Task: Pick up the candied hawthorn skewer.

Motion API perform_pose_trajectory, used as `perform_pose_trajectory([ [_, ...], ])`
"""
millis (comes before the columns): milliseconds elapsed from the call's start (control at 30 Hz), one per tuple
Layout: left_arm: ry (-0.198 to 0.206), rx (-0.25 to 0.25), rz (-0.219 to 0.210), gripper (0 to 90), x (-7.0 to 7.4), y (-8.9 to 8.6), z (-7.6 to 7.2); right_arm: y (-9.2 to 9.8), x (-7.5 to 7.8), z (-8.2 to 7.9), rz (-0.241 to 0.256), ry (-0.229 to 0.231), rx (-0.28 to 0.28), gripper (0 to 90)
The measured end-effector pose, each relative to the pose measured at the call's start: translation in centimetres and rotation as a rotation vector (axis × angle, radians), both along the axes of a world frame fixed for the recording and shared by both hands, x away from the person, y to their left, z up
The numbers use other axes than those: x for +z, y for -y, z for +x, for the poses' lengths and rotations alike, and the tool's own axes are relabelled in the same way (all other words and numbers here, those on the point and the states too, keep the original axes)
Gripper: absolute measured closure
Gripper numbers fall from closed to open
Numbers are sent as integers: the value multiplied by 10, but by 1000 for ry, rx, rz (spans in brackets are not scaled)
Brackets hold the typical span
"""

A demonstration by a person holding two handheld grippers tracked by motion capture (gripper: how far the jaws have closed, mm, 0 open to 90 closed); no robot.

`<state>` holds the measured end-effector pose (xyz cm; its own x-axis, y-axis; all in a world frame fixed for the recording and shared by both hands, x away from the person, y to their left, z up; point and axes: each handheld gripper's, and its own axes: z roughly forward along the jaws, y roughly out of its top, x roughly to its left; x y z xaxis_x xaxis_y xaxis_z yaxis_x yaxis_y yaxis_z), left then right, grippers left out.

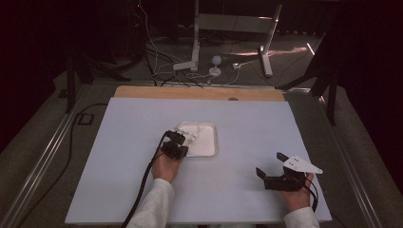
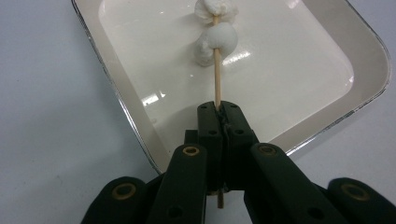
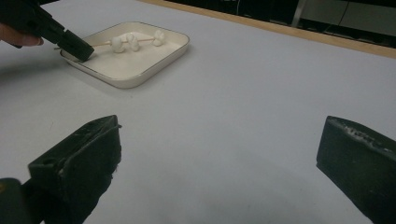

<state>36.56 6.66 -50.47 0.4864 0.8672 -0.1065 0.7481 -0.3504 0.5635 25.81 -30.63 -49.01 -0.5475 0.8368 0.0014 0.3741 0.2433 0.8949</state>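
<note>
Left gripper (image 2: 218, 112) clamping skewer (image 2: 216, 84), marshmallows (image 2: 215, 39), tray (image 2: 327, 60)

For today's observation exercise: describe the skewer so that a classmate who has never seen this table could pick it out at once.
On the white table, find the square white tray near the middle. Over it lies a thin wooden skewer, one end clamped in the left tool. It is the only stick there, threaded with three white marshmallow-like lumps.

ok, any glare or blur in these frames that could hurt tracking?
High view: dim, dark surround, white tray nearly washes out the marshmallows. Left gripper view: sharp, with glare spots on the tray floor; the skewer reads clearly. Right gripper view: its own claw is soft and close, the tray farther off is fairly crisp.
</note>
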Motion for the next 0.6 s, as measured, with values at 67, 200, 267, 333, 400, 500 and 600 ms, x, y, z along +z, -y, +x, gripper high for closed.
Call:
perform_pose_trajectory([
  [67,-6,3,-24,894,-1,-2,0,0,0,0,1,-1,-1,0],
  [200,-6,-5,-40,895,0,-6,-2,1,0,0,1,-1,-2,0],
  [267,-4,-5,-45,895,0,-7,-2,0,0,0,1,0,0,0],
  [333,2,-10,-54,895,2,-8,-3,0,0,0,-1,0,1,0],
  [400,5,-14,-63,895,3,-9,-4,0,0,0,-2,1,2,0],
  [500,14,-20,-73,896,6,-9,-6,0,0,0,-3,0,1,0],
  [600,23,-22,-90,896,9,-11,-8,-1,0,0,-4,3,4,0],
])
